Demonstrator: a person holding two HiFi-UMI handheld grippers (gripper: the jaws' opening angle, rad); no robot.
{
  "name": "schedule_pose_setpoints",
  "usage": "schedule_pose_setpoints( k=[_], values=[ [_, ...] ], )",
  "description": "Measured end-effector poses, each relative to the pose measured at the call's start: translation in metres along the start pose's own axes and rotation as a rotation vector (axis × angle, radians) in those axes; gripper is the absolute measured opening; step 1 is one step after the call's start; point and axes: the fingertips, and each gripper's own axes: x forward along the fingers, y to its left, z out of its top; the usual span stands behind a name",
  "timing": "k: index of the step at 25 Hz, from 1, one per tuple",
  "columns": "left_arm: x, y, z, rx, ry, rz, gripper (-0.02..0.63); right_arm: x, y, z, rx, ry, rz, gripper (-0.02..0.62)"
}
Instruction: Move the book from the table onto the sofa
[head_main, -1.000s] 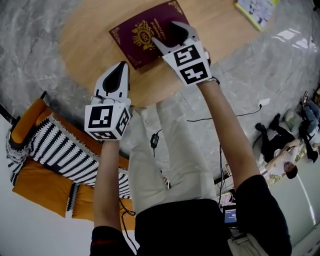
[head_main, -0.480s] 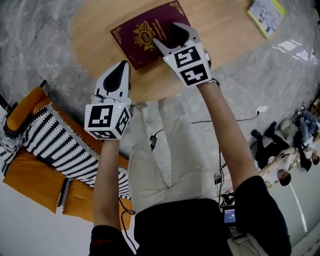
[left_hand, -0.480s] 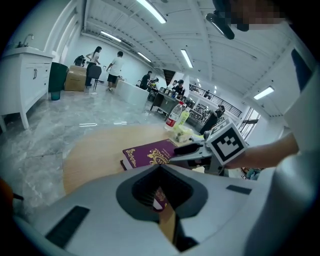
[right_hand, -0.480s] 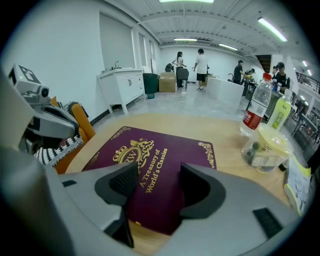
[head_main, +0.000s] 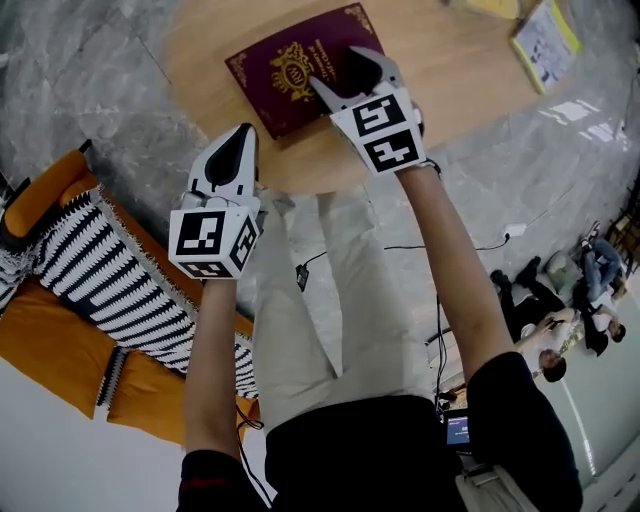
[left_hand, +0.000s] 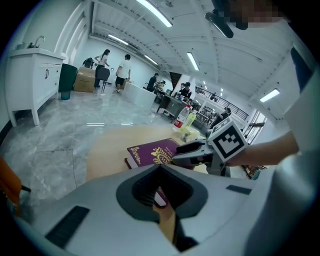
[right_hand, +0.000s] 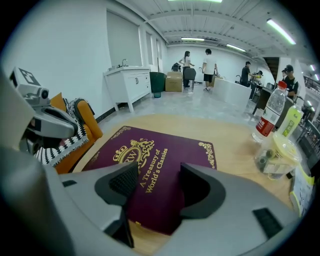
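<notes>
Sofa: orange sofa with a striped throw sits low on the left, beside the person's legs.
Left gripper: left gripper has its jaws pressed together with nothing in them, over the table edge, short of the book.
Right gripper: right gripper has its jaws spread wide, poised over the book's near edge, cover showing between them.
Book: maroon book, "A Treasury of World's Classics", lies flat on the round wooden table.
Far side: a water bottle stands beyond.
</notes>
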Motion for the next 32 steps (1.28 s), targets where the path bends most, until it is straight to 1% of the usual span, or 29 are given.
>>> schedule_pose_setpoints(
  k=[16, 24, 27, 32],
  values=[
    [-0.034, 0.035, -0.02, -0.047, -0.011, 0.039, 0.015, 0.013, 0.044, 0.014, -0.054, 0.002, 0.04, 0.264],
    [-0.055, 0.062, -0.034, -0.107, -0.018, 0.078, 0.015, 0.024, 0.074, 0.021, -0.088, 0.004, 0.063, 0.262],
    [-0.059, 0.065, -0.038, -0.117, -0.018, 0.086, 0.015, 0.024, 0.079, 0.023, -0.095, 0.006, 0.07, 0.261],
    [-0.063, 0.062, -0.035, -0.139, -0.036, 0.077, 0.015, 0.02, 0.08, 0.029, -0.107, 0.0, 0.074, 0.259]
  ],
)
